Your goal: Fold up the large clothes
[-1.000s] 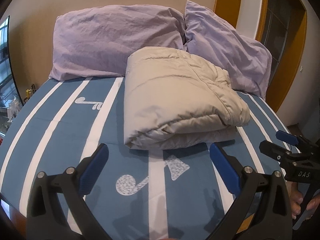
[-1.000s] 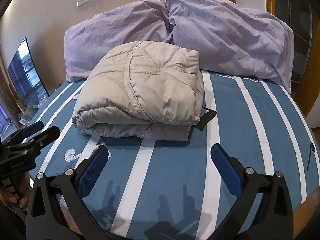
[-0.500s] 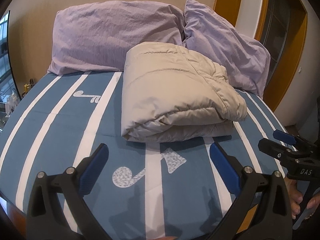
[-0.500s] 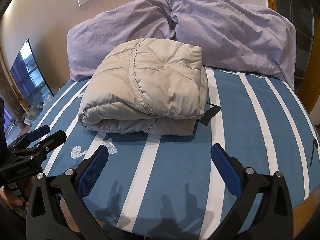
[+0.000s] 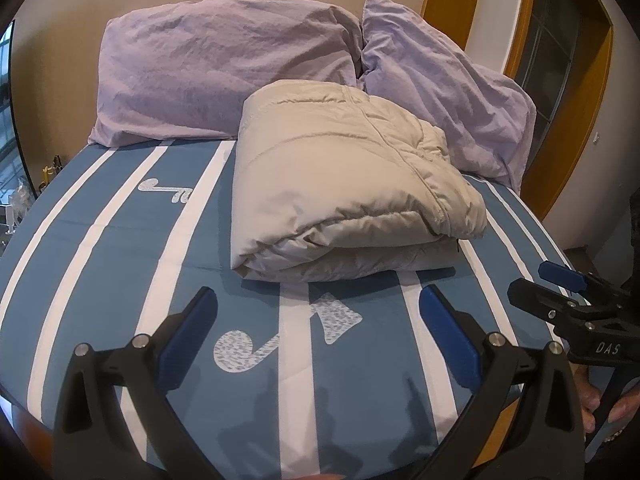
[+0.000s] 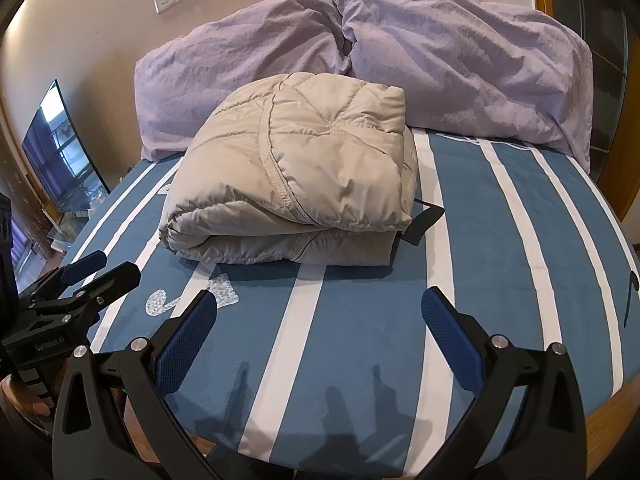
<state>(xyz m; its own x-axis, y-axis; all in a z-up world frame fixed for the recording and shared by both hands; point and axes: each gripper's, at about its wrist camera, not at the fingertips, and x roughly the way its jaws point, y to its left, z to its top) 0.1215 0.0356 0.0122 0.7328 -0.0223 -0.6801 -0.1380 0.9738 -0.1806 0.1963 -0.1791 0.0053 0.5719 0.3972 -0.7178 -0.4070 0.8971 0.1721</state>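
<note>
Evidently the jacket point(image 5: 344, 184) lay folded, so I held both grippers point(image 5: 316, 332) point(image 6: 318, 326) clear, tongs apart, gripping nothing.

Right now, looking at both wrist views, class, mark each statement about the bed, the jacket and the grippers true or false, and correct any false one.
1. The beige jacket lies folded in a bundle on the striped bed cover. True.
2. The left gripper is clamped on the jacket. False: it is open, short of the jacket.
3. Two purple pillows sit behind the jacket. True.
4. The right gripper holds a pillow. False: it is open and holds nothing.
5. The bed cover is plain red. False: it is blue with white stripes.
</note>
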